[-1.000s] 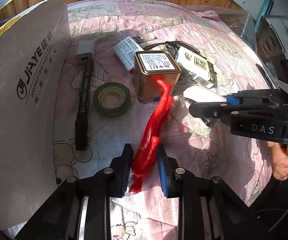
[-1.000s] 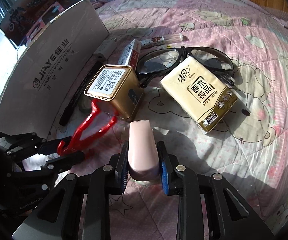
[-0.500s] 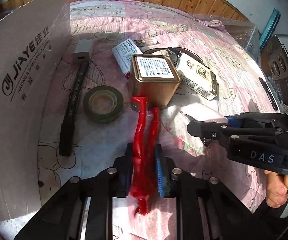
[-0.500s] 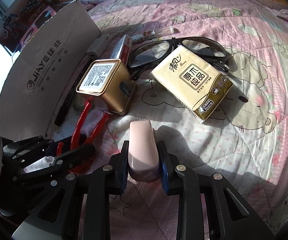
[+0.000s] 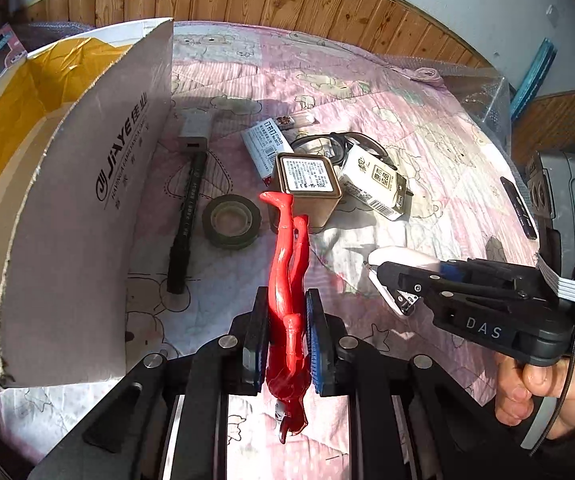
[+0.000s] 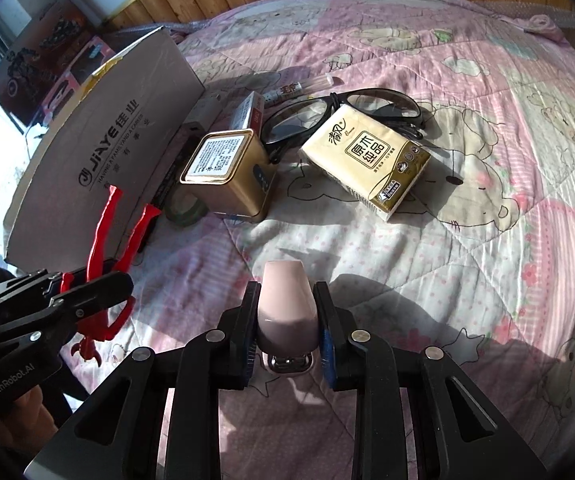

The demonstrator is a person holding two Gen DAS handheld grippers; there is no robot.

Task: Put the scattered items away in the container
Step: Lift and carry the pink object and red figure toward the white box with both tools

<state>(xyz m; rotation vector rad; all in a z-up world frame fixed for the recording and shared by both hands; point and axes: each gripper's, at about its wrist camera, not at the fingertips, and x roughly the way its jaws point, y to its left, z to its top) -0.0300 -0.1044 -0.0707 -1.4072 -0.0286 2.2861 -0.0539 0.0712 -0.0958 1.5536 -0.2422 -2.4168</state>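
My left gripper (image 5: pixel 285 308) is shut on a red-handled plier-like tool (image 5: pixel 287 256), whose handles point away from me above the quilt. The same tool (image 6: pixel 103 232) shows in the right wrist view, in front of the cardboard box (image 6: pixel 99 160). My right gripper (image 6: pixel 286 312) is shut on a pale pink stapler-like thing (image 6: pixel 283 292) with a metal end. The open box (image 5: pixel 87 208), yellow inside, stands at the left. On the quilt lie a gold tin (image 5: pixel 307 188), a tape roll (image 5: pixel 231 222), a black pen (image 5: pixel 187 216), a tissue pack (image 6: pixel 367 160) and glasses (image 6: pixel 367 100).
A white adapter (image 5: pixel 194 134), a small white-and-red carton (image 5: pixel 265 148) and a thin tube (image 6: pixel 299 86) lie behind the tin. The pink quilt (image 6: pixel 487 220) spreads to the right. A wooden wall runs along the back. A person's hand (image 5: pixel 527 384) holds the right gripper.
Both grippers have risen and drawn back with their loads. The red tool has come off the quilt and turned straighter, and the box's yellow inside now shows in the left wrist view.
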